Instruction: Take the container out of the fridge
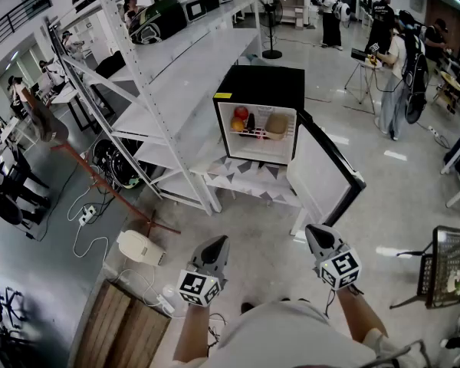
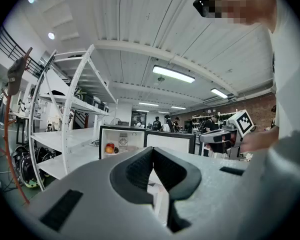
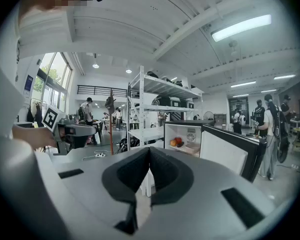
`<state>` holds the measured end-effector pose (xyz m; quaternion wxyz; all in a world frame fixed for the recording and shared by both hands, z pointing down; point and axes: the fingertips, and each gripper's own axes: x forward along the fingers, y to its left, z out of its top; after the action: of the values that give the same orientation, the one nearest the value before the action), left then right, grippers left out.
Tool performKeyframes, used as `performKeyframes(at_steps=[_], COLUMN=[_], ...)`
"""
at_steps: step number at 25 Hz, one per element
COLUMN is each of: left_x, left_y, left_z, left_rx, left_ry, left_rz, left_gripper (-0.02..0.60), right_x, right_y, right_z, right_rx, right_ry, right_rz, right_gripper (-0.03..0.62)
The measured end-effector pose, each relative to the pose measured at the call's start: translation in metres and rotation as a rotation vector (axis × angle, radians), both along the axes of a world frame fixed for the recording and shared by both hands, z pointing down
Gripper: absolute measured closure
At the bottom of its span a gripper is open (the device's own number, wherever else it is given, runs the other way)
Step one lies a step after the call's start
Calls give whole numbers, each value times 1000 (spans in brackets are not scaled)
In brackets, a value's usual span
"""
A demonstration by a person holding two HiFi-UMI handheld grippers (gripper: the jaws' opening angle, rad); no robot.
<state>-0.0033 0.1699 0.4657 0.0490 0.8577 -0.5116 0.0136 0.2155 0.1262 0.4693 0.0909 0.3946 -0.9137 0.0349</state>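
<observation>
A small black fridge point(image 1: 259, 90) stands on a low white table point(image 1: 245, 182), its door point(image 1: 333, 163) swung open to the right. On its shelf sit red and orange fruit point(image 1: 238, 119) and a pale lidded container point(image 1: 276, 125). The fruit point(image 2: 110, 147) and fridge point(image 3: 182, 136) also show in both gripper views. My left gripper point(image 1: 218, 245) and right gripper point(image 1: 316, 234) are held low, well short of the fridge, each shut with nothing between the tips. The left gripper point(image 2: 153, 151) and right gripper point(image 3: 149, 150) show their pads meeting.
A tall white shelving rack point(image 1: 165, 75) stands left of the fridge. A power strip point(image 1: 87, 214) and cables lie on the floor at left, a wooden pallet point(image 1: 126, 328) near my feet. A wire basket point(image 1: 448, 263) stands at right. People point(image 1: 391, 75) work at the back.
</observation>
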Motion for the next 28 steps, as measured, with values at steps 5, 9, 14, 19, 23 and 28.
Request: performKeyframes(at_steps=[5,9,14,19,23,28], left_x=[-1,-1,-5,-12,-23,-33], left_y=[-4,-4,-2,5,8,11], left_z=[-1,-1,-6,-4,4,10], left_rx=[3,5,13,11,-1,-10], left_ry=[4,7,13,21,29,42], left_rz=[5,9,18,32,45,78], left_gripper=[577,577,577,577,577,577], right_x=[-1,-4,-10,-19,-32,-44], right_y=[-5,-5,-3,3,8,17], right_z=[-1,0,0,3,8,11], right_rx=[3,-1,-12,-21,-28,-33], right_ry=[0,5,3,11,19,22], right_rz=[4,-1,-1,12,17,42], right_gripper=[588,588,588,588,588,588])
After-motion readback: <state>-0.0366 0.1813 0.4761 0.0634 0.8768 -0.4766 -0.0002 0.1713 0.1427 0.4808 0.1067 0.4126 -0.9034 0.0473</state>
